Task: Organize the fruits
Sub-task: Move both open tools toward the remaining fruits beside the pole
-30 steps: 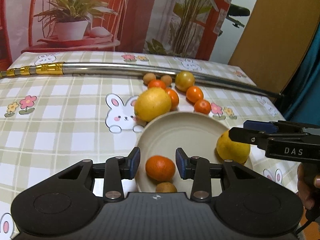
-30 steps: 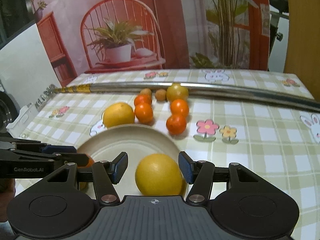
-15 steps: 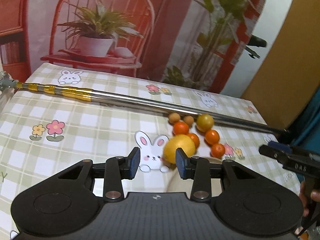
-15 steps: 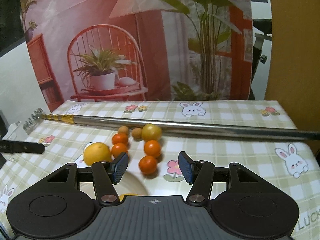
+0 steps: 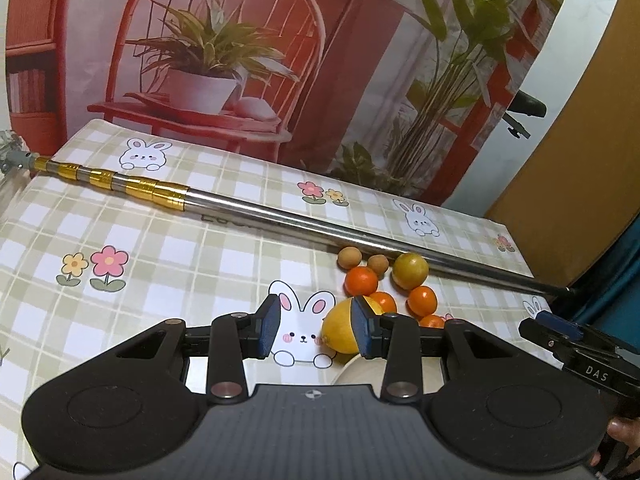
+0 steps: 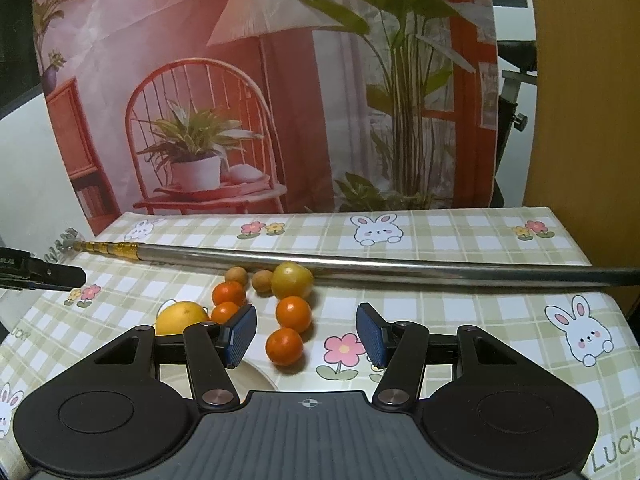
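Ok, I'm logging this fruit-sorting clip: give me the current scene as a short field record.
surface: checked tablecloth with rabbits and flowers
loose fruit: yellow citrus, four small oranges, yellow-green fruit, two small brown fruits
plate: only its rim shows
pole: lies behind the fruit
left gripper: jaws open, empty
right gripper: jaws open, empty

- A printed backdrop [image 6: 280, 80] hangs behind the table [image 6: 460, 232] — red chair, potted plant, lamp.
- Right of the backdrop, a tan-brown panel [image 6: 580, 100].
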Demonstrator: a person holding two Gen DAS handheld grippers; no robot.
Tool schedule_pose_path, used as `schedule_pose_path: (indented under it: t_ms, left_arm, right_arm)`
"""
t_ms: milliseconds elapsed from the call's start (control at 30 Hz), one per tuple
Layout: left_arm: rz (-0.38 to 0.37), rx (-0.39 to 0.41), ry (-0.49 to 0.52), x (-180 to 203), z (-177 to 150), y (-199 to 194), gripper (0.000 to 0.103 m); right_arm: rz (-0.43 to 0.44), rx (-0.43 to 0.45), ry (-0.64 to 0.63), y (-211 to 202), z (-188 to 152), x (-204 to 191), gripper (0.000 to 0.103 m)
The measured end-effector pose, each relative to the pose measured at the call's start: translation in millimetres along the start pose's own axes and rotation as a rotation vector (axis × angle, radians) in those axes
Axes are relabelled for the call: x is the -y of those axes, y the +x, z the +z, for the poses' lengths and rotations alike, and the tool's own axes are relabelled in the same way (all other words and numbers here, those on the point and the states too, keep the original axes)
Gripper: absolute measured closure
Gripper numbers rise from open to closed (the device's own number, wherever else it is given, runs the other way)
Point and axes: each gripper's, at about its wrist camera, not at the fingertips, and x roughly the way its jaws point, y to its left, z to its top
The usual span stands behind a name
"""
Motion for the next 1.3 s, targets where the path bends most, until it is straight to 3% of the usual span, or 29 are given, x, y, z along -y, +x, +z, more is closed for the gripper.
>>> schedule_pose_path:
  t_ms: [467,733,933,1167,1300]
  left_arm:
    - [0.051,0.067,0.032,1.5,3.0,-38.7,0.062]
    - [0.084,0.073,0.092,5.7,17.1,-32.3,0.063]
    - [0.036,-0.028,0.072,7.9,29.7,4.6,0.063]
    - [0.01,-0.127,0.172,38.2,45.6,74.8,0.063]
    - [-0.034,-0.214,0.08,39.0,49.6,120.3,0.063]
  right_arm:
    - [0.018,0.058,0.042,-39.0,8.1,5.9,0.051]
    - [0.012,0.062,0.059,-32.8,11.9,13.5,0.051]
    - [0.006,0.031,0.072,-11.7,11.4,17.1,0.051]
    - [-0.011,-0.016,0.085,16.4,7.6,20.5,0.051]
    - [-0.013,-0.034,0.101,26.8,7.3,24.6,0.051]
